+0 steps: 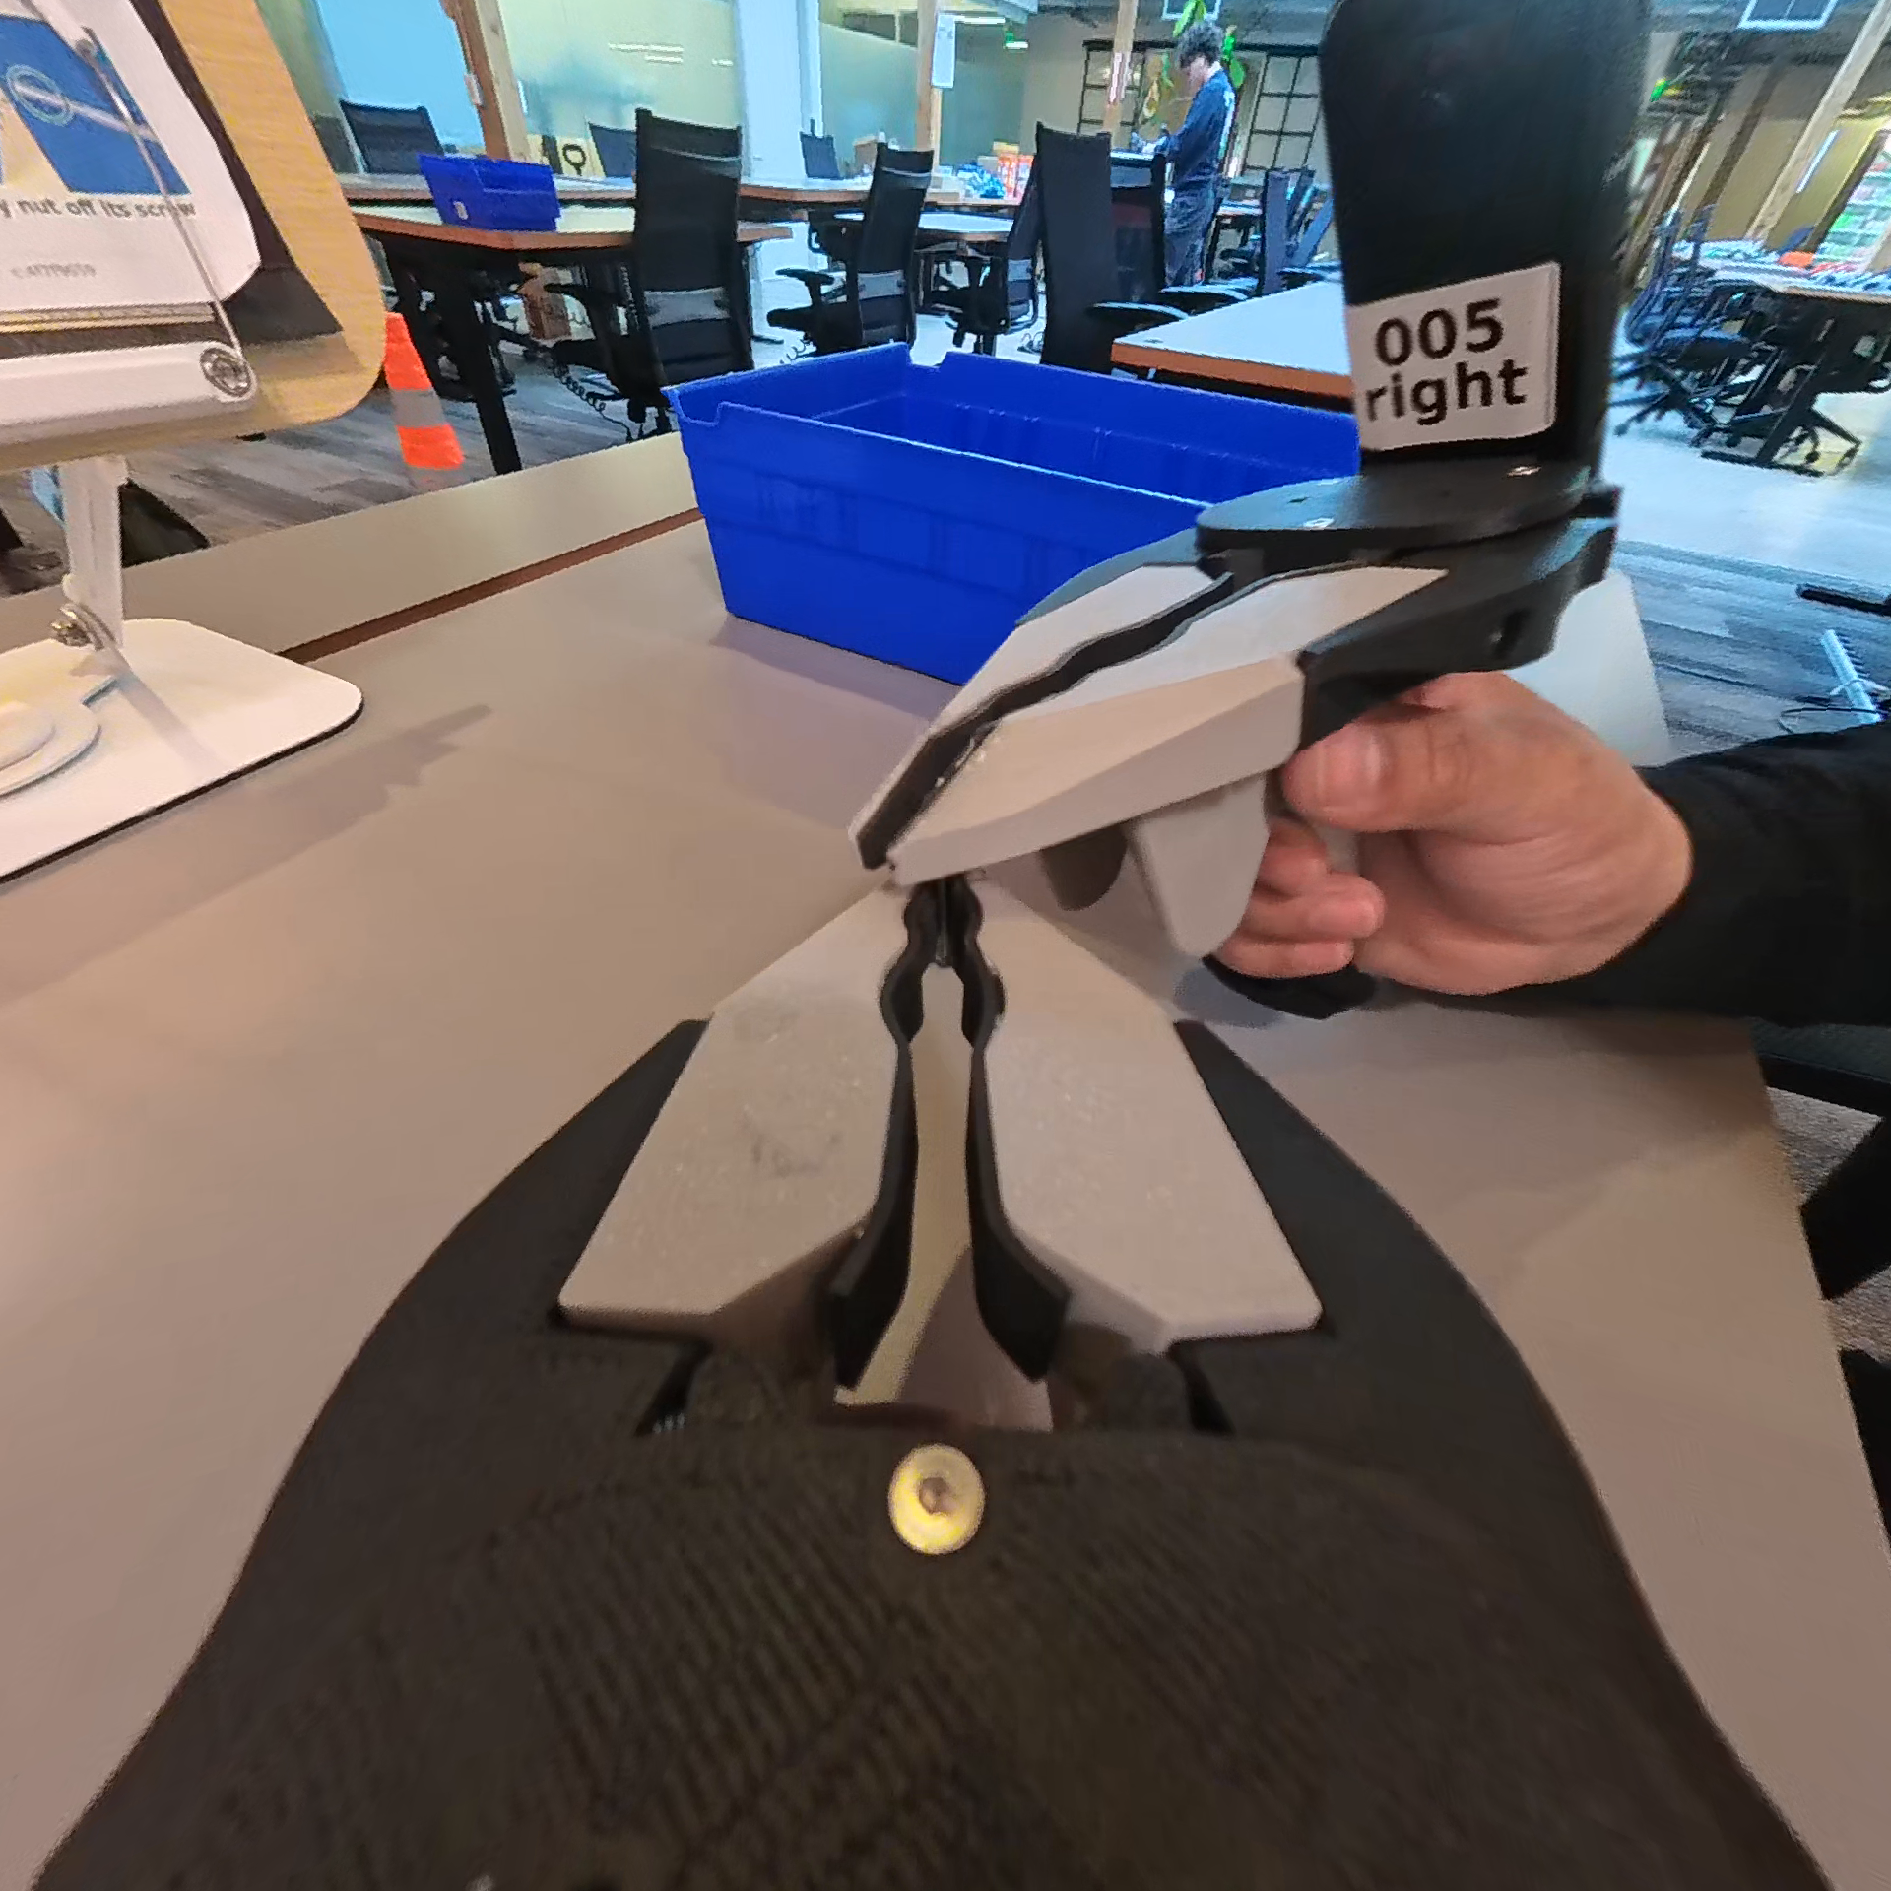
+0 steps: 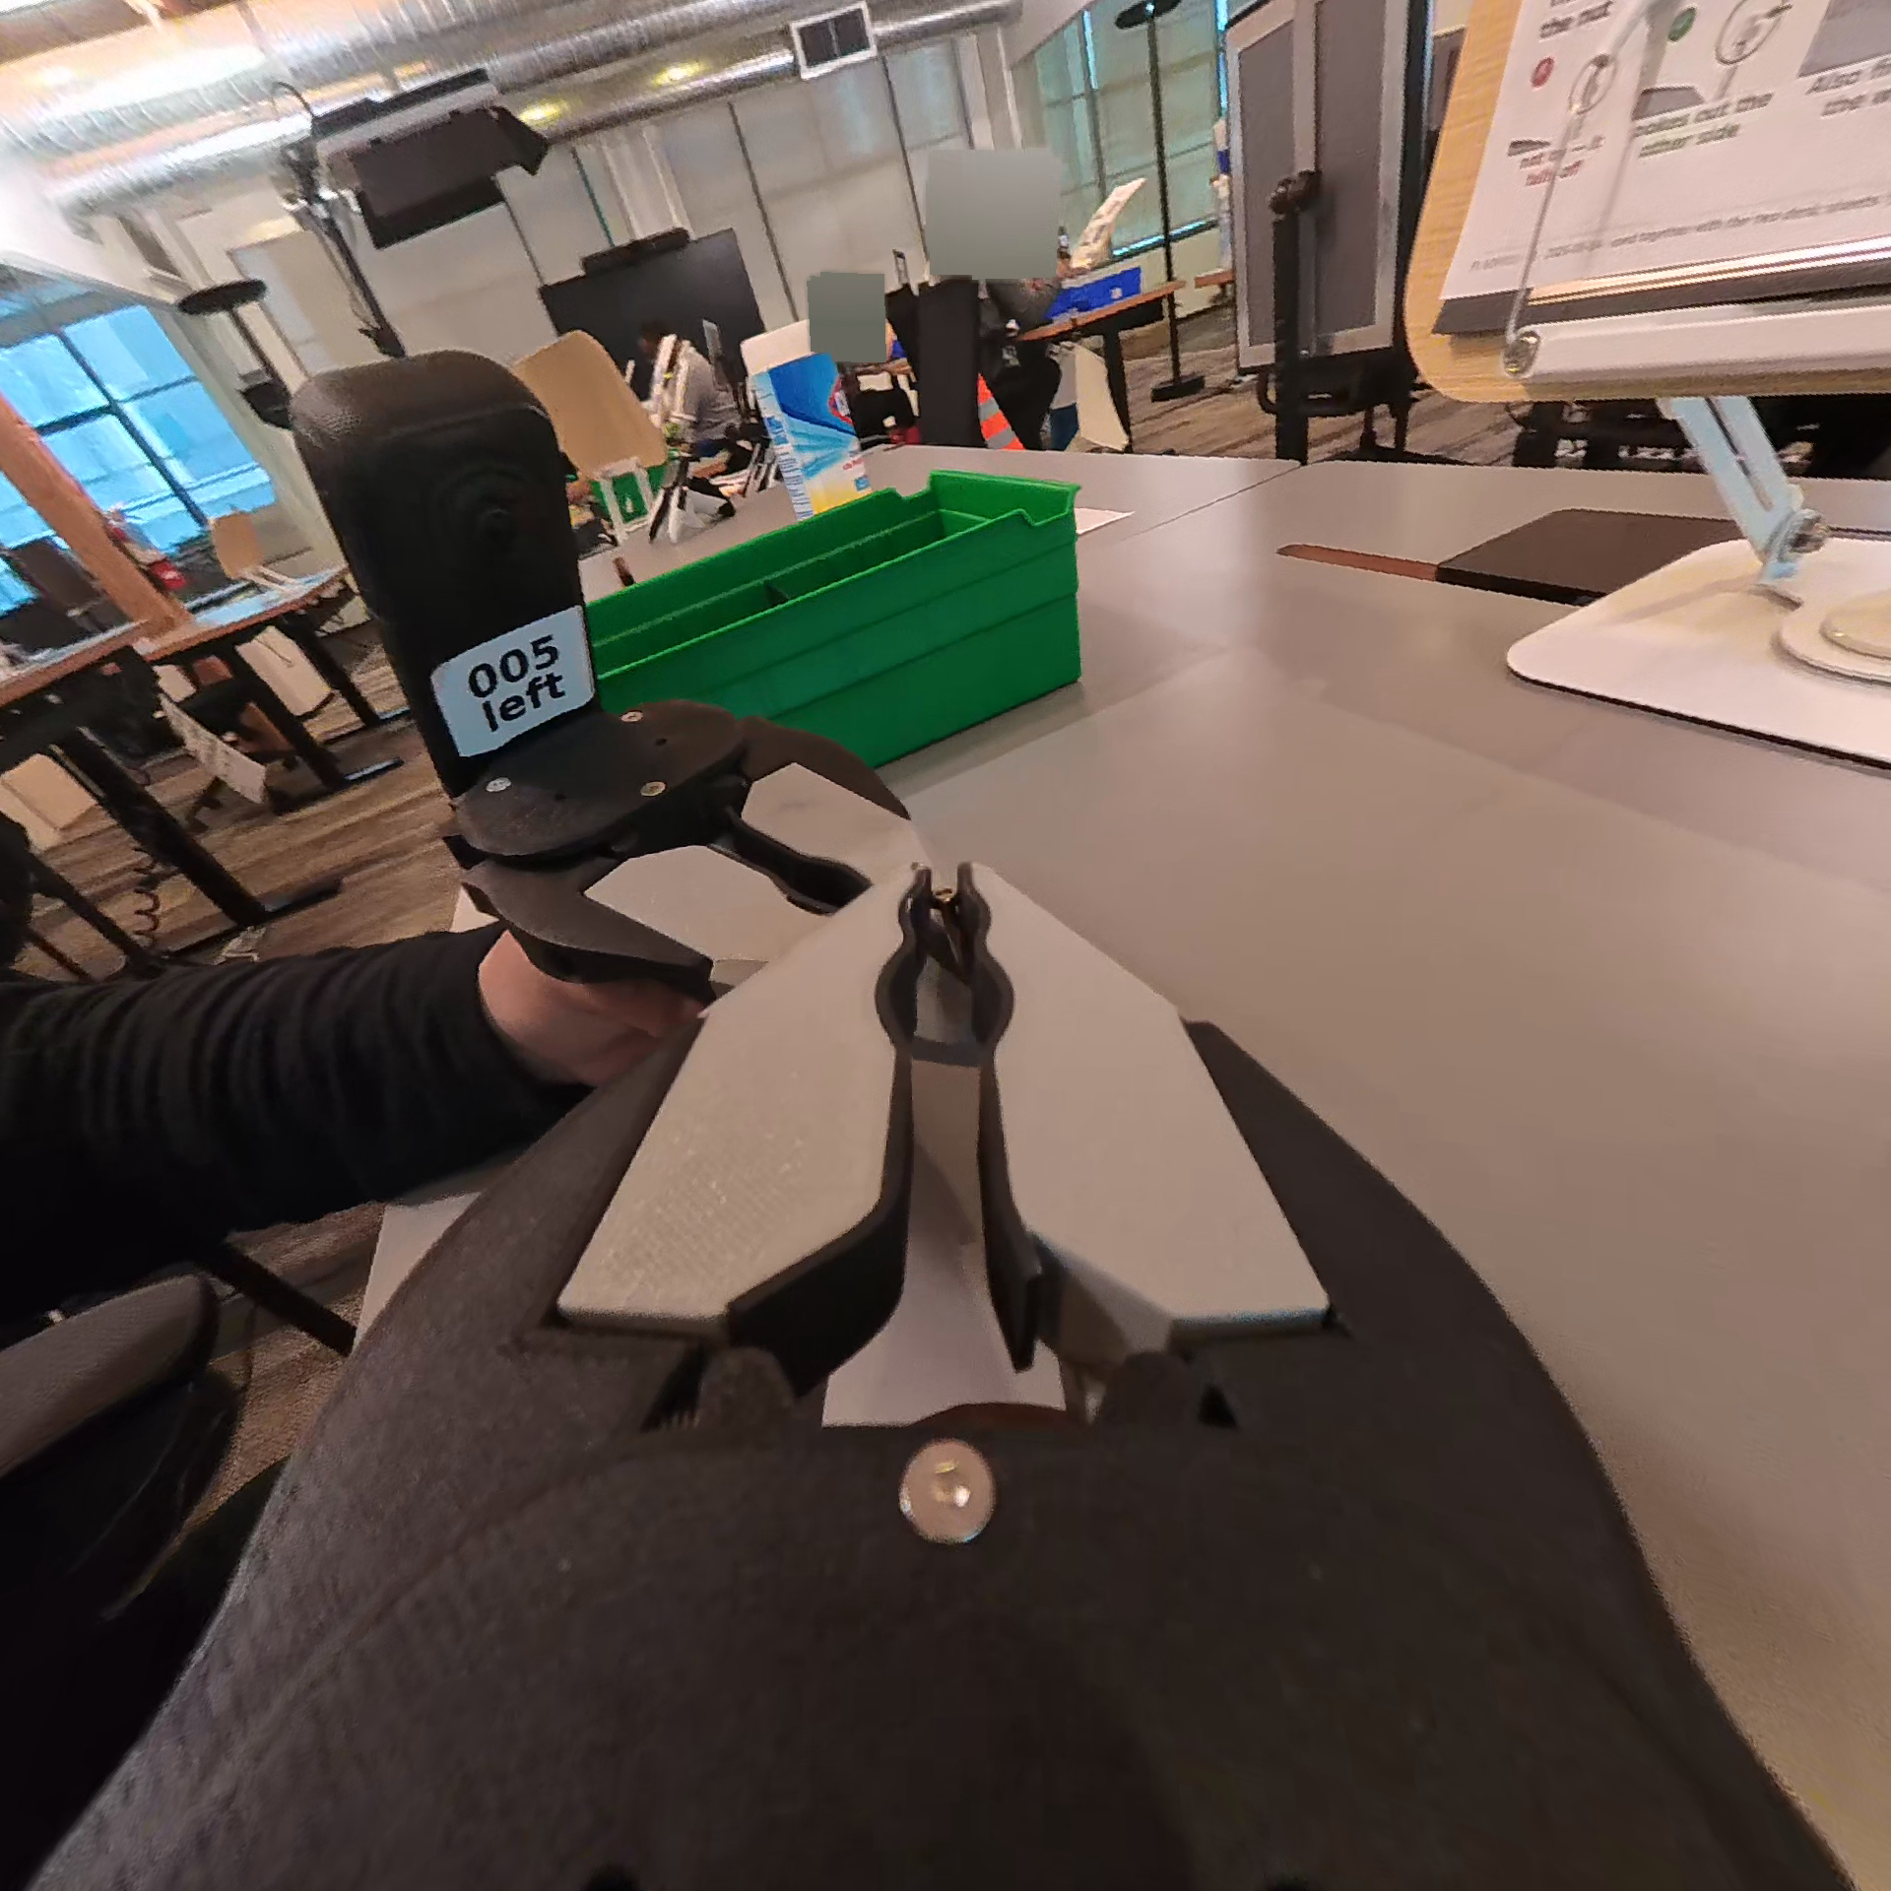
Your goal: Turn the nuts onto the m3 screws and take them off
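The left gripper and right gripper meet tip to tip above the table. Both have their fingers pressed nearly together. A small brass part, nut or screw I cannot tell, sits pinched at the right gripper's tips. What the left gripper pinches is hidden. Farther across the table from the grippers stand a blue bin and a green bin, and a white stand holding a sheet.

Two bins — one blue bin, one green bin.
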Action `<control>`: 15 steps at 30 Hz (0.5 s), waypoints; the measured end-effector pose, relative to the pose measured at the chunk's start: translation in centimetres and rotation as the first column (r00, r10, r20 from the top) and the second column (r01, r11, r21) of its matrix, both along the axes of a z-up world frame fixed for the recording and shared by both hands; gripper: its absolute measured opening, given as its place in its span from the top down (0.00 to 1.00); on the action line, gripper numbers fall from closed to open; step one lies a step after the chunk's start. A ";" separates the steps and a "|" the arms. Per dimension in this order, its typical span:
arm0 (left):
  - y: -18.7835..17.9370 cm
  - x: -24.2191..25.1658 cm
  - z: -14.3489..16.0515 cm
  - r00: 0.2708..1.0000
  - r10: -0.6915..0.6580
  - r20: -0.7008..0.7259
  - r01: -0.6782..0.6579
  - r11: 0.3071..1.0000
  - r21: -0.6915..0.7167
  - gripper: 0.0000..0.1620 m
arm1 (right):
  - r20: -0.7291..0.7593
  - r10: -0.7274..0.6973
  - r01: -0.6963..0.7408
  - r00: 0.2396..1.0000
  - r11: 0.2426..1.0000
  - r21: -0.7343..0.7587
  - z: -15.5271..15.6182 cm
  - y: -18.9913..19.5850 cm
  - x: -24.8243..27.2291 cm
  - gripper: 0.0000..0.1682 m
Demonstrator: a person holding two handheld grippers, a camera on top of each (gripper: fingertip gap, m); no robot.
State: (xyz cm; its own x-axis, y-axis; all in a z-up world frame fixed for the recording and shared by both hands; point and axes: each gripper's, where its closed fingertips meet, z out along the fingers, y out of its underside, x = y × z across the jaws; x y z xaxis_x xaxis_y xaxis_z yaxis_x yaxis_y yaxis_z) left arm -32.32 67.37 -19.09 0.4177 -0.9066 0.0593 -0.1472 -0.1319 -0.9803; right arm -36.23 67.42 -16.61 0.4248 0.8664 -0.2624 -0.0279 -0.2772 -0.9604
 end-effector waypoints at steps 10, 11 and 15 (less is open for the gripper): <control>-2.0 1.1 -0.4 0.993 -0.110 -0.047 0.112 0.993 0.025 1.00 | -0.087 0.228 -0.234 0.970 0.970 -0.063 0.5 -1.6 -0.1 0.98; -2.0 1.1 -0.6 0.992 -0.111 -0.055 0.112 0.993 0.024 1.00 | -0.070 0.213 -0.216 0.975 0.976 -0.041 0.7 -1.4 0.1 0.98; -1.3 0.6 -0.6 0.996 -0.081 -0.042 0.081 0.997 0.007 1.00 | 0.028 0.100 -0.101 0.995 0.995 0.018 0.6 -0.3 1.4 0.94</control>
State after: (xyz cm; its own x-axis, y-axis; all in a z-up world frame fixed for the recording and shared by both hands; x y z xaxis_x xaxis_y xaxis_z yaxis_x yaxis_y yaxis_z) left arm -31.71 66.07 -19.66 0.3446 -0.9381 0.0355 -0.1979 -0.1095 -0.9741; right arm -34.85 67.10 -16.05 0.3423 0.9098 -0.2348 0.0256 -0.2588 -0.9656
